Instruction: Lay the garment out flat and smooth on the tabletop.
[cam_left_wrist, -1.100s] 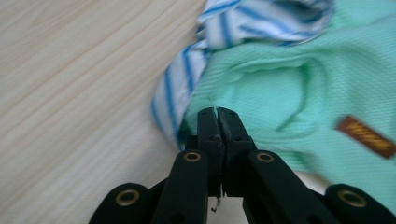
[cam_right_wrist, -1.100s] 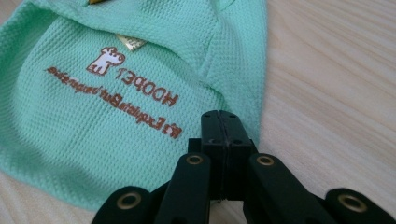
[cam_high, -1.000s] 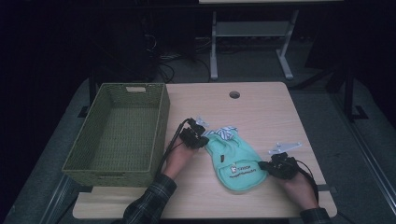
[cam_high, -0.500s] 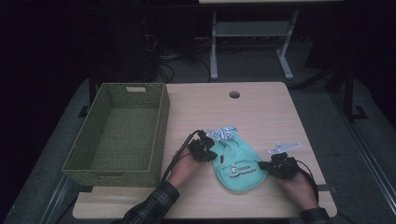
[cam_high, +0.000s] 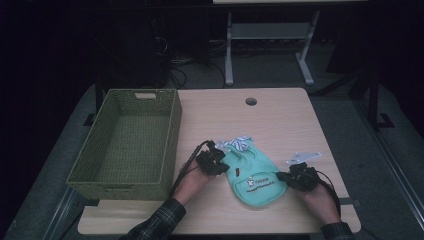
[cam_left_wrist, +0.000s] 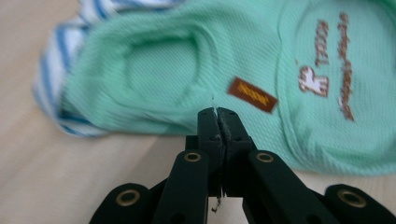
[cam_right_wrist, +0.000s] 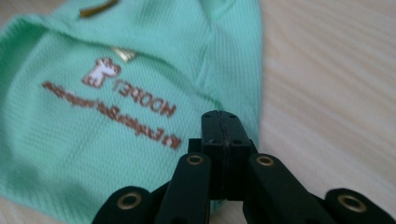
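A mint-green small garment (cam_high: 252, 170) with brown lettering lies flat near the front of the table, and a blue-and-white striped cloth (cam_high: 240, 143) peeks out at its far edge. My left gripper (cam_high: 220, 162) sits at the garment's left edge with its jaws shut. In the left gripper view the tips (cam_left_wrist: 217, 112) lie just over the green hem (cam_left_wrist: 187, 70), beside the stripes (cam_left_wrist: 51, 70). At the garment's right edge my right gripper (cam_high: 285, 176) is also shut, its tips (cam_right_wrist: 223, 114) over the fabric (cam_right_wrist: 93, 140). Whether either one pinches cloth I cannot tell.
A green woven basket (cam_high: 172, 125) stands at the left of the wooden table (cam_high: 280, 120), with nothing inside it. A round cable hole (cam_high: 251, 101) sits near the far edge. Beyond the table are dark floor, cables and a white desk frame (cam_high: 270, 35).
My left gripper has slid toward the near edge and a little to the right along the garment's left side. The right gripper and the garment have stayed where they were.
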